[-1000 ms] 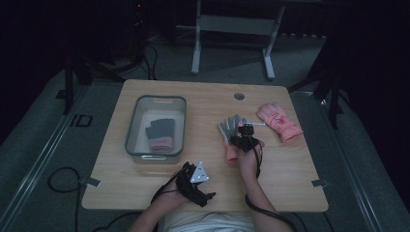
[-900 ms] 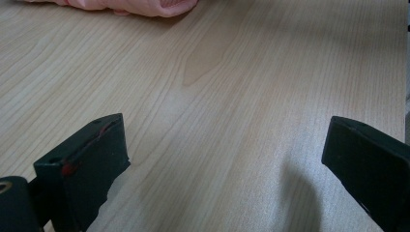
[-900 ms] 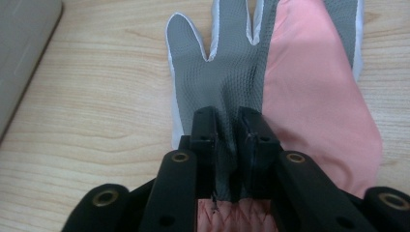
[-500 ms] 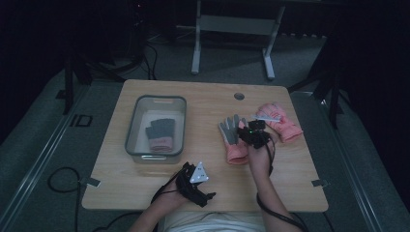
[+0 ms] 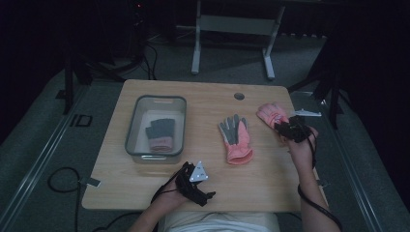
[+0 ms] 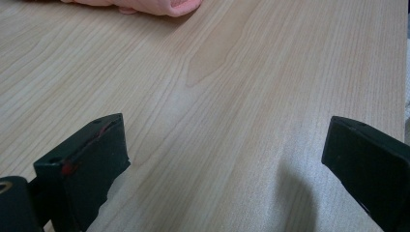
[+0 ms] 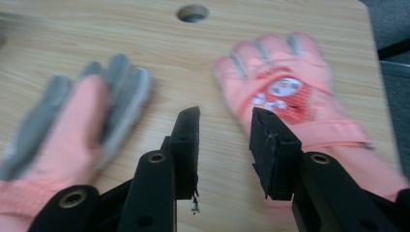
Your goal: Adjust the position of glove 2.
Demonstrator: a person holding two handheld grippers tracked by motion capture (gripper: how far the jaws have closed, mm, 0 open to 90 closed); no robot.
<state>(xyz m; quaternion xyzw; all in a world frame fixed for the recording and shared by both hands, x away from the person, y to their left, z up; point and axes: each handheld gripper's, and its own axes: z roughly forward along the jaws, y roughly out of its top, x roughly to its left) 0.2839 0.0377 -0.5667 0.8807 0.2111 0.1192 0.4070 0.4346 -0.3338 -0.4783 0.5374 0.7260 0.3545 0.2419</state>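
A pink glove with grey fingers (image 5: 235, 137) lies palm up in the middle of the wooden table (image 5: 251, 179). A second pink glove (image 5: 270, 114) with a cartoon patch lies at the right. My right gripper (image 5: 290, 128) hovers over that glove's cuff. In the right gripper view the gripper (image 7: 225, 130) is open; its jaws have just been opening, with nothing between them, the grey-fingered glove (image 7: 72, 125) to their left and the patched glove (image 7: 290, 92) to their right. My left gripper (image 5: 200, 191) rests near the front edge, its jaws wide open (image 6: 222, 159) over bare wood.
A clear plastic bin (image 5: 137, 125) stands at the table's left with a dark glove (image 5: 159, 134) in it. A round cable hole (image 5: 239, 96) is near the far edge. Cables and a metal stand's legs lie on the floor beyond.
My right hand has moved right and a little up, from the grey-fingered glove to the patched pink glove. The grey-fingered glove stays on the table. The left hand has not moved.
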